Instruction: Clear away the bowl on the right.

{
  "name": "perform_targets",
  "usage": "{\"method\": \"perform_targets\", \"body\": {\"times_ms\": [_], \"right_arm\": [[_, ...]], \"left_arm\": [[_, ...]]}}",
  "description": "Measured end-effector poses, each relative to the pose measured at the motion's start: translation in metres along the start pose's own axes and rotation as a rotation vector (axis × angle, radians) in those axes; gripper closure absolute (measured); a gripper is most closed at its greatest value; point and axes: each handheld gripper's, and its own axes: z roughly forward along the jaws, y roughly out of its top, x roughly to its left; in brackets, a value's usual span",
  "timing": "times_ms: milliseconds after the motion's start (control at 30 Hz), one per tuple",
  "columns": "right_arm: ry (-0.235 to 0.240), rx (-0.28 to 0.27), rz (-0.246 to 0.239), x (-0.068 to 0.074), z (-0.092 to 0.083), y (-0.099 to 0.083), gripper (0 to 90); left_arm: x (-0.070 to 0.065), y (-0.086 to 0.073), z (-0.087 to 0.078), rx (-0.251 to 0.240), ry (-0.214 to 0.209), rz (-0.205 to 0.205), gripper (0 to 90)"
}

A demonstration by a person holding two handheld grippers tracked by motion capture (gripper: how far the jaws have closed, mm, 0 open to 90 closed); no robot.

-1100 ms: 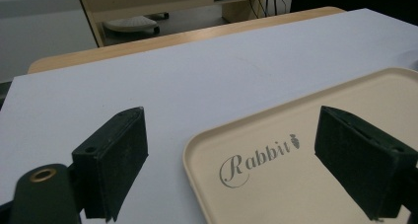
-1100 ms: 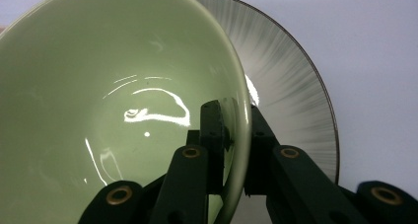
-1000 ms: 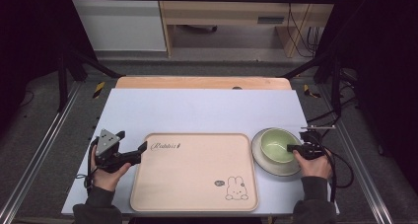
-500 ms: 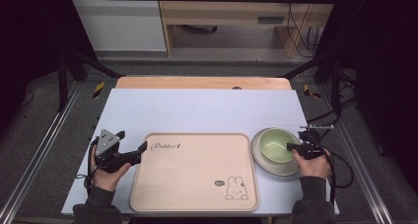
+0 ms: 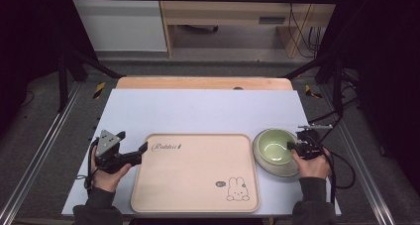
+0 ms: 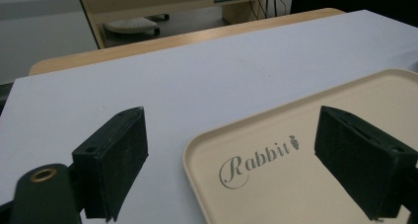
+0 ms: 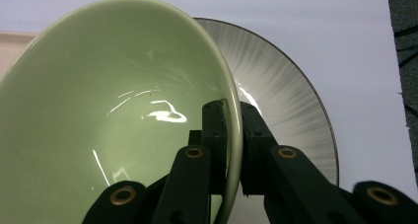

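Note:
A pale green bowl (image 5: 275, 146) sits on a grey-white plate (image 5: 283, 172) at the right of the table. My right gripper (image 5: 293, 146) is shut on the bowl's right rim; in the right gripper view one pad lies inside the green bowl (image 7: 113, 115) and the other outside, above the plate (image 7: 291, 100). A beige tray (image 5: 195, 170) with a rabbit drawing lies in the middle. My left gripper (image 5: 143, 148) stands open at the tray's near-left corner, its jaws astride the tray (image 6: 276, 174) edge without touching it.
The table is covered by a light blue-white sheet (image 5: 198, 111), with a wooden strip (image 5: 203, 83) at the far edge. Black frame poles stand at both sides. Cables trail from the right gripper over the table's right edge.

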Motion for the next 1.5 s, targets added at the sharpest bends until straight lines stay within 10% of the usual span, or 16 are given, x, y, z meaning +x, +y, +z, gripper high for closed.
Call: {"method": "perform_targets", "body": {"times_ms": [867, 1500], "right_arm": [[0.018, -0.031, -0.015, 0.003, -0.006, 0.0, 83.3], [0.115, -0.104, -0.007, 0.006, -0.023, 0.004, 83.2]], "left_arm": [[0.001, 0.001, -0.001, -0.002, 0.003, -0.001, 12.4], [0.001, 0.001, -0.001, -0.003, 0.002, -0.001, 12.4]]}}
